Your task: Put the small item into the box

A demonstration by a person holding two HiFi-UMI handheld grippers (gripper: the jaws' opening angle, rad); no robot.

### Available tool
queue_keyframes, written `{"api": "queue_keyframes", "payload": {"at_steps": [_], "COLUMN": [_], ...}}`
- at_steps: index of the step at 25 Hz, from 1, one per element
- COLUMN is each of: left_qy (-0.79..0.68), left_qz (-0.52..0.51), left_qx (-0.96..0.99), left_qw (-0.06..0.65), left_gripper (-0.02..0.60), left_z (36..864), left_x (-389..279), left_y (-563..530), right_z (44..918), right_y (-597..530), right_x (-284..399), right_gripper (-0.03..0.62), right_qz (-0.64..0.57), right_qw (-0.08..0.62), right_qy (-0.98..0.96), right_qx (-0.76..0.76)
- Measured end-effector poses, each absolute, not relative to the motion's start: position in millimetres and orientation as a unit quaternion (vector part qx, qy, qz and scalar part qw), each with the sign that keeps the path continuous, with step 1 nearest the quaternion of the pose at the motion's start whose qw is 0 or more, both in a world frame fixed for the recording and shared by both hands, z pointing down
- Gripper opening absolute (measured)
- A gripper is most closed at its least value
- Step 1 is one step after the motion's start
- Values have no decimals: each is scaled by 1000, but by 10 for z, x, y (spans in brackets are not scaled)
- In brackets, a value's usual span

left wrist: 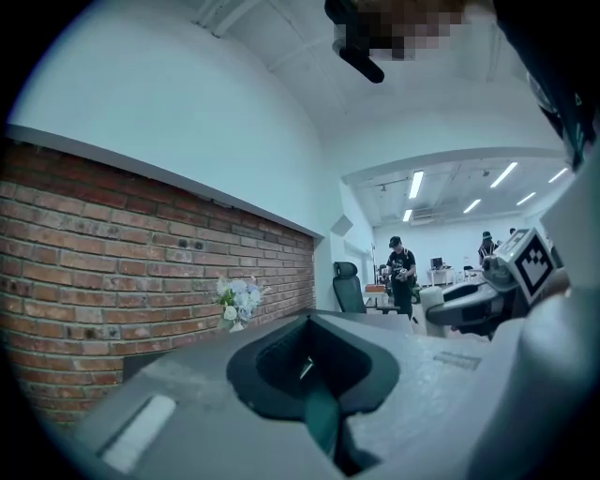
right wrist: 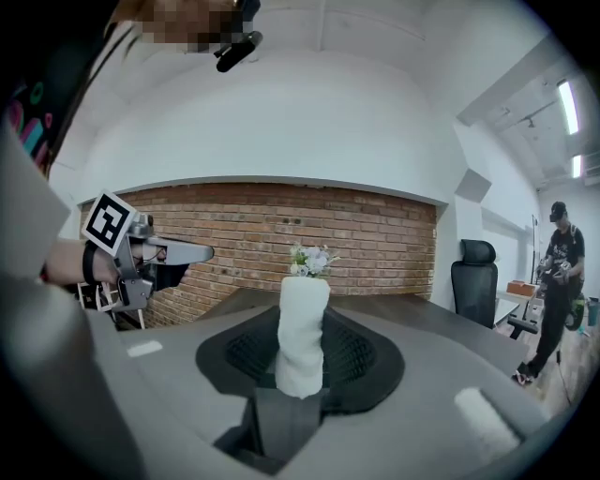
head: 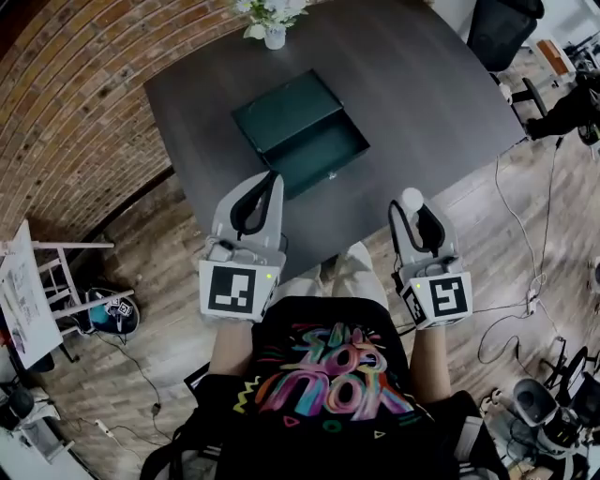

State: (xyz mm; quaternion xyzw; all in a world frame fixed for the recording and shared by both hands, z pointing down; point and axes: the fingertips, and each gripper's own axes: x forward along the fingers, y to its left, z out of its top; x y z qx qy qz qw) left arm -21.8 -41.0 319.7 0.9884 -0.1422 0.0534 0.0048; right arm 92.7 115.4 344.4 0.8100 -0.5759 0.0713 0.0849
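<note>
1. Far left: a brick wall (head: pixel 84 112) borders the dark tabletop (head: pixel 422 84).

2. The left gripper (head: pixel 270 183) is held level at the near edge of the tabletop. Its fingers (left wrist: pixel 322 422) are closed together, and nothing sits between them (the left gripper view shows only a thin slit).

3. A dark green box (head: pixel 302 131) rests on the tabletop just beyond the tips of the left gripper. The box is open, and its lid is folded back flat on the far-left side.

4. A small vase of white flowers (head: pixel 272 21) stands at the far edge of the tabletop, behind the box.

5. The right gripper (head: pixel 417 214) is held to the right of the box, near the tabletop's near edge. Its fingers stand wide and clamp a white roll (right wrist: pixel 302 337) (the small item). The roll stands upright between the fingers, and its rounded top rises above them. The roll is outside the box, apart from it on the right.

6. Far right in the right gripper view: a black office chair (right wrist: pixel 478 277) and a person (right wrist: pixel 561 281) standing on the wooden floor.
</note>
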Motion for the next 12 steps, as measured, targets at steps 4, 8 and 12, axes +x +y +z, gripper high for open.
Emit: {"api": "queue_keyframes", "payload": {"at_steps": [4, 8, 12], "left_qy": [-174, -225, -271], "left_qz": [57, 56, 56], "left_qx": [983, 973, 961], "left_qw": [10, 12, 14], "left_gripper": [2, 2, 2], "left_z": [3220, 3230, 3220], "left_x": [-120, 3, 104], "left_y": [-549, -802, -998], "right_z": [3475, 3498, 3508], "right_y": [906, 556, 213], "right_x": [1131, 1391, 1573], "right_gripper": [135, 135, 135], "right_qz": [72, 69, 66], "right_qw": [85, 89, 96], "right_qy": [-603, -643, -685], "right_qx": [790, 757, 719]}}
